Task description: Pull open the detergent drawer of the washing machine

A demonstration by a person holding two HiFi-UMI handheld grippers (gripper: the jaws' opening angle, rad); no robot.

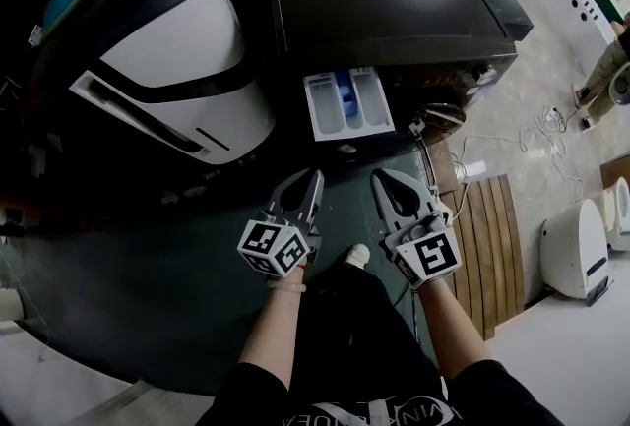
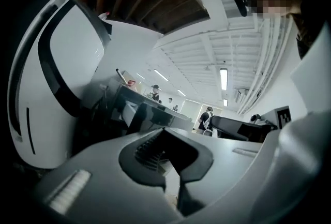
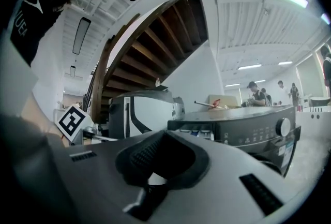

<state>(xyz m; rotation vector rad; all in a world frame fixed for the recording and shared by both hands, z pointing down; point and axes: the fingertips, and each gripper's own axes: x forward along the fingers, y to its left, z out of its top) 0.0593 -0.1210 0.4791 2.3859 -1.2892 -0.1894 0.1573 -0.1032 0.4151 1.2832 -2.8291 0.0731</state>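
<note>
While the white plastic detergent drawer (image 1: 346, 102) juts out, dark green floor (image 1: 187, 247) spreads near it.
Left gripper (image 1: 316, 175), right gripper (image 1: 378, 176): jaws together, empty, apart from its near edge.

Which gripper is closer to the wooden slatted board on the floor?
Right. The right gripper is just left of the wooden slatted board; the left gripper is farther left, beyond the right one.
</note>
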